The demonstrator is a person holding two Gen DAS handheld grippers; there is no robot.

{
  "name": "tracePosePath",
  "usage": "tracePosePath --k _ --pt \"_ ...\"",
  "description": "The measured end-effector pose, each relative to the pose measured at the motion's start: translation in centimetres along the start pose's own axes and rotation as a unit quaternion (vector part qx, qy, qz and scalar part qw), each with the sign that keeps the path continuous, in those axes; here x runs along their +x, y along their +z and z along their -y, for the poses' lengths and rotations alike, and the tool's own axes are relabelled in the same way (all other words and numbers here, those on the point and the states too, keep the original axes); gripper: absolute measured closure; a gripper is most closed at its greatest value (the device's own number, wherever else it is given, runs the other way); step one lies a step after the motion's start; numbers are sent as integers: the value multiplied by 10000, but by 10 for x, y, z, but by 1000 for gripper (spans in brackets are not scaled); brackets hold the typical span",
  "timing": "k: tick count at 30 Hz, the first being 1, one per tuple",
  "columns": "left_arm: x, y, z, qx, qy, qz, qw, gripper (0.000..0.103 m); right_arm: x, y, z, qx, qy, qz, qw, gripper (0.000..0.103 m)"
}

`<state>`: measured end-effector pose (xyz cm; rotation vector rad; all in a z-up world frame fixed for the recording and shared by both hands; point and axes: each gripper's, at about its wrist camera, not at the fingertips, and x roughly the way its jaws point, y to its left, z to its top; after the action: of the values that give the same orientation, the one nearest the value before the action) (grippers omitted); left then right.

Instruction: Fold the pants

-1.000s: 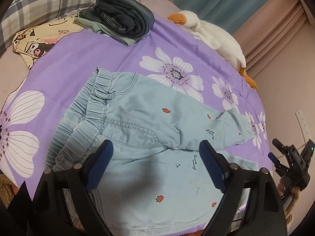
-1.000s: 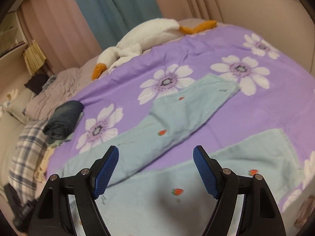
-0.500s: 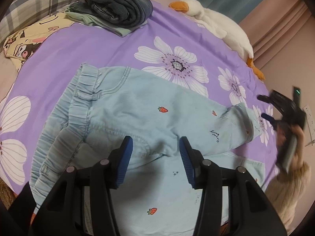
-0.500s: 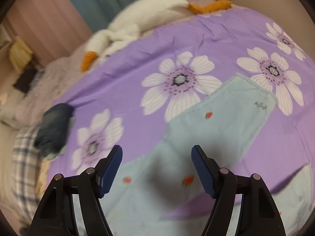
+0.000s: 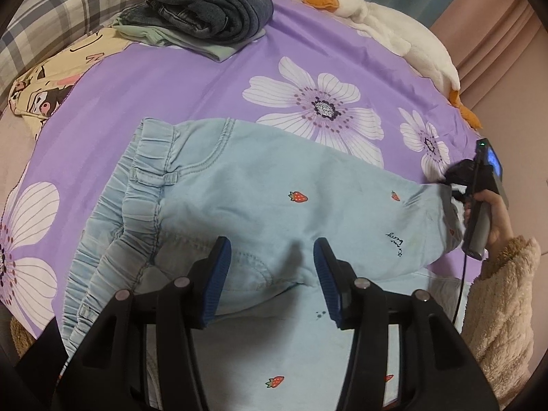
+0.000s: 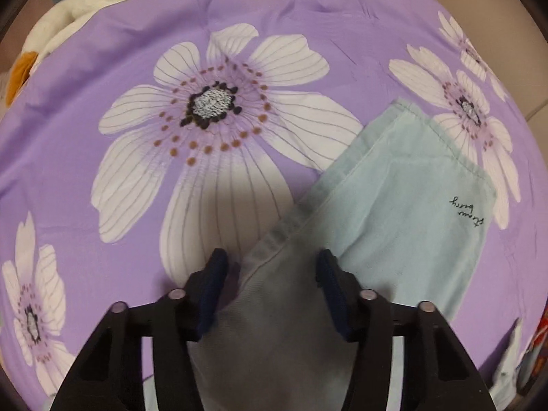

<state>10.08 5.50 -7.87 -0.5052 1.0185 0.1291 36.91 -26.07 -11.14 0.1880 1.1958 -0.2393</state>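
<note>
Pants (image 5: 260,205), light blue with strawberry print, lie flat on the bed's purple flowered cover (image 5: 178,78), waistband toward the left in the left wrist view, one leg stretched to the right. I see open cover beyond the upper leg edge; folded dark clothes (image 5: 209,7) and a plush goose (image 5: 387,24) sit well apart at the far side. My left tongs (image 5: 270,277) point steeply down over the crotch seam, jaws part open, opening slightly, pads not pressing. My right tongs (image 6: 270,284) straddle the leg's side edge near the hem (image 6: 441,137), jaws closing, cloth between them, not yet clamped.
</note>
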Motion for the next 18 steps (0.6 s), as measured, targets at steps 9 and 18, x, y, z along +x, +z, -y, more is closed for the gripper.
tracePosePath --k 9,18 --pt "-22 -5 6 -253 -326 256 9988 20 -118 -48 75 480 1916 1135 9737 96" --pt "-9 7 29 -401 -622 -147 9972 16 -150 -190 158 704 2507 1586 9524 96"
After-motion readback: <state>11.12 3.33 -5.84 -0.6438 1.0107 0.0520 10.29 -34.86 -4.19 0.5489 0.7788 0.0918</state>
